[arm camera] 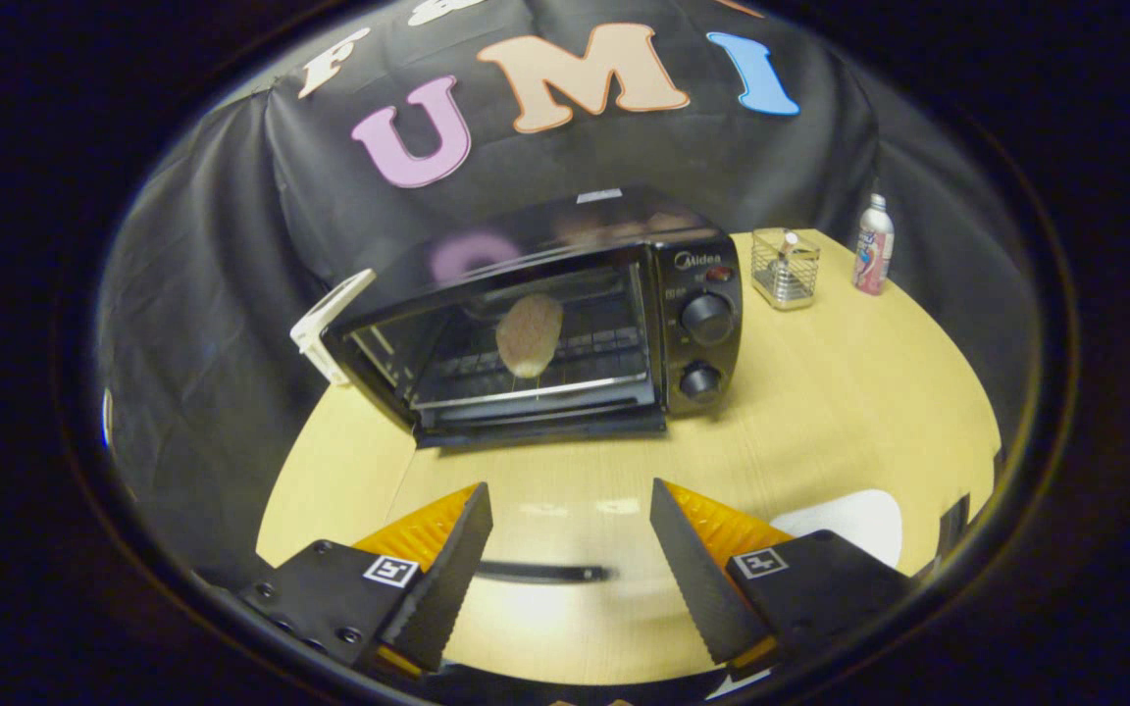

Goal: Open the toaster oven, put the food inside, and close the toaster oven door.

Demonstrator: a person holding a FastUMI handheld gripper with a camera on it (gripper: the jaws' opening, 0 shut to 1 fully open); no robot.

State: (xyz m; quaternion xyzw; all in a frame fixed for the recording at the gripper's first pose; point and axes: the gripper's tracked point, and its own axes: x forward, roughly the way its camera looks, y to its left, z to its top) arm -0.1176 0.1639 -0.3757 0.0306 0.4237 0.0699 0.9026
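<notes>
Tabletop (pixel 849 412): toaster oven (pixel 545 324) dead ahead beyond the fingers, door handle crosswise; gripper (pixel 570 549) wide open, empty.

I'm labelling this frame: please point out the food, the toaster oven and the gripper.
food (pixel 529 334): gripper view, middle of the patty.
toaster oven (pixel 707 319): gripper view, upper knob.
gripper (pixel 570 529): gripper view, gap between open fingers.
</notes>
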